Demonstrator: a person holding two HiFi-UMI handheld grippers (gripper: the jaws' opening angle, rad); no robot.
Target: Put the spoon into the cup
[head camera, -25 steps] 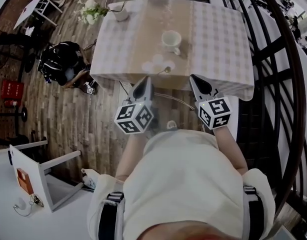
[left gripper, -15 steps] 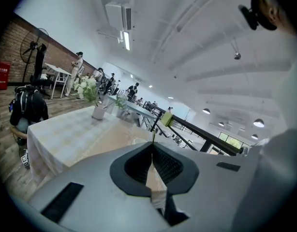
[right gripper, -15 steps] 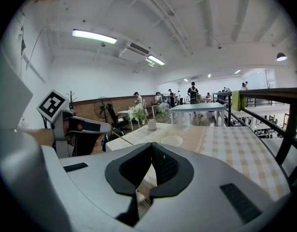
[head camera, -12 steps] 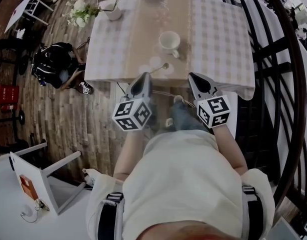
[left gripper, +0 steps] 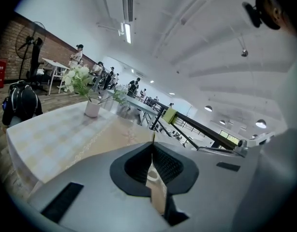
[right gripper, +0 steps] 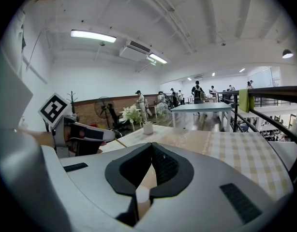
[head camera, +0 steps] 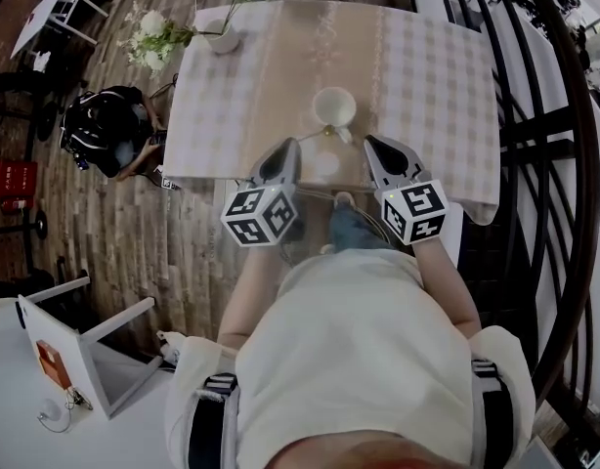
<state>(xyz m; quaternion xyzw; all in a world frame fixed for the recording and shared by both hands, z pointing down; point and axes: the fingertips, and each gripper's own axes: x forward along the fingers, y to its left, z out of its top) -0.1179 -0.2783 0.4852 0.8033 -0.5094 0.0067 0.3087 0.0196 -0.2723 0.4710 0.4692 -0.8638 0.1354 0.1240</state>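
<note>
Near the front edge of the checked table (head camera: 427, 86), just this side of the cup (head camera: 334, 106): spoon (head camera: 315, 136), flat on the tabletop and outside the cup. Bowl end close under the cup, handle slanting down and left toward the left gripper (head camera: 287, 149). Cup white and upright, on the tan strip down the middle of the table.

Left gripper low over the table edge, jaws pressed together with nothing seen between them. Tips right at the free end of the spoon handle; touching it or just short of it, impossible to say.

Right gripper (head camera: 374, 147) level with the left one, on the other side of the spoon. Jaws likewise closed and empty, aimed at the tabletop to the right of the cup, apart from both cup and spoon.

At the far left corner of the table, a white vase (head camera: 223, 37) with pale flowers (head camera: 149, 37) leaning out past the edge. On the wooden floor (head camera: 114, 242) to the left, a black backpack (head camera: 109, 125); nearer, a white chair (head camera: 80, 335). Along the right side, a dark railing (head camera: 549, 164).
</note>
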